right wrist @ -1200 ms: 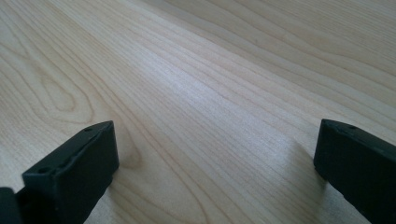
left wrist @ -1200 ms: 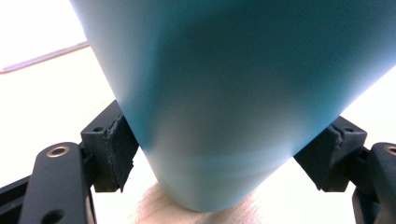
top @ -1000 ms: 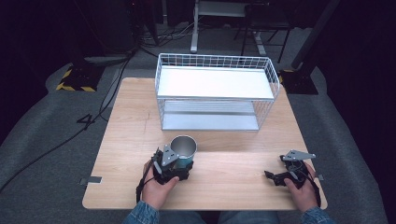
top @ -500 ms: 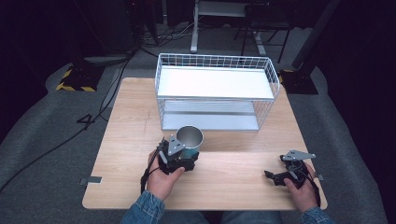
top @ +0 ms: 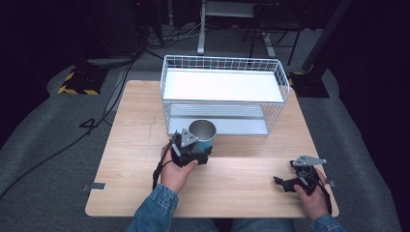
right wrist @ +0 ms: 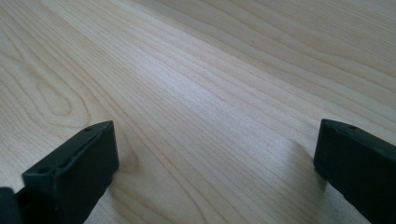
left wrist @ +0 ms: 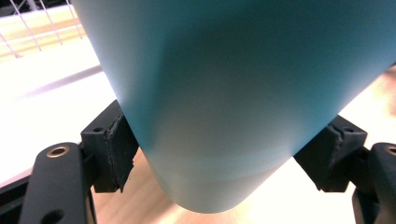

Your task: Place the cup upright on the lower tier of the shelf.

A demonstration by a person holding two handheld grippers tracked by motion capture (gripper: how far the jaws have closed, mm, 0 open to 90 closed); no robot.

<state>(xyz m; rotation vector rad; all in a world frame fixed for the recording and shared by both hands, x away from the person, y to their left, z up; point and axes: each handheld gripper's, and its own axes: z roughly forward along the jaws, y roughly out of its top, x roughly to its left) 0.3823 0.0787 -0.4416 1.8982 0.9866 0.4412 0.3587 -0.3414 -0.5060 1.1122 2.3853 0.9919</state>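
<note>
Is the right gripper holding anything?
No, the right gripper has its jaws spread apart with bare table between them.

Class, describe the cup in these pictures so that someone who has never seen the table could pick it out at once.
Start at the white wire rack at the far side of the wooden table. Just in front of its lower shelf, the left gripper is shut on the cup. It is a light blue cup with a shiny metal inside, open end up.

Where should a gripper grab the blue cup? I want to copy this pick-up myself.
Low on the round wall, from the side nearest the person: the left gripper has one pad on each side of the upright cup, whose open mouth stays clear on top.
</note>
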